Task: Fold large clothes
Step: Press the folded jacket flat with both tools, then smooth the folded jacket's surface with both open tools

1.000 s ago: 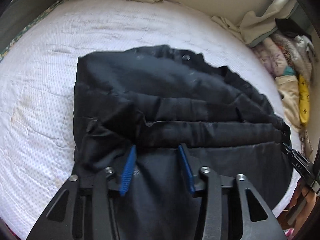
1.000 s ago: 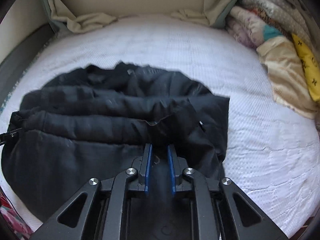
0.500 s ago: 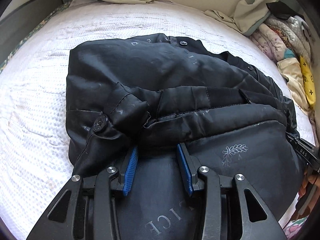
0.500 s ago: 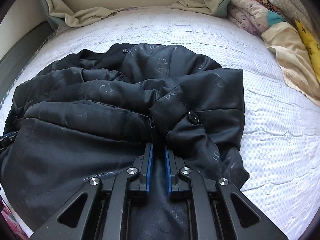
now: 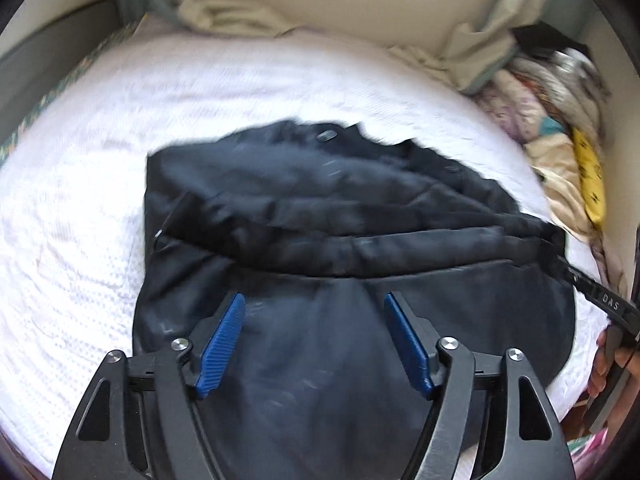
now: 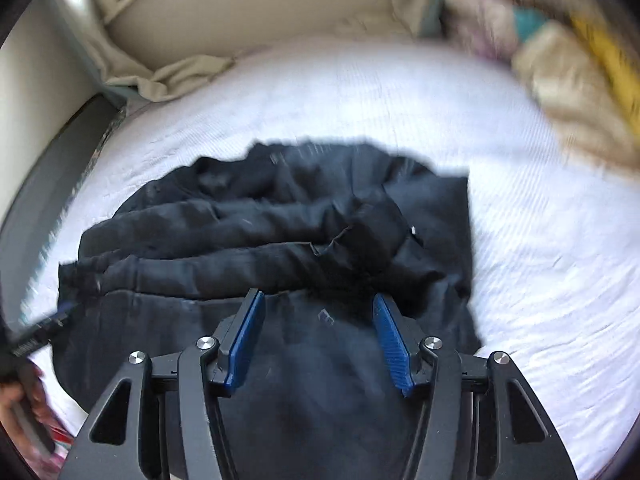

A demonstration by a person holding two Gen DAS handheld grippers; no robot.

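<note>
On the white quilted bed cover (image 5: pixel 280 88) lies the black jacket (image 5: pixel 340 208), folded into a squat, rounded bundle with its near hem toward the cameras. The shiny fabric is bunched in thick horizontal ridges across the middle, where a sleeve is laid over the body; a small dark button (image 5: pixel 327 135) sits near the far edge. Both views are smeared, so the printed pattern cannot be read.

The left gripper (image 5: pixel 314 344) hangs over the jacket's near part, its blue pads (image 5: pixel 222 346) spread wide and opening; jacket fabric shows between them but they do not press it. The right gripper (image 6: pixel 318 338) is likewise over the near part, jaws opening, pads clear of the cloth.

Half a second ago both grippers pinched the near hem, the right one fully closed on it; now both have let go and pulled back, so the bundle looks smaller and more bed shows around it.

At the far edge lies crumpled beige cloth (image 5: pixel 224 12), and at the right a heap of patterned bedding (image 5: pixel 560 152). A hand (image 5: pixel 616 364) grips the right gripper's handle.
</note>
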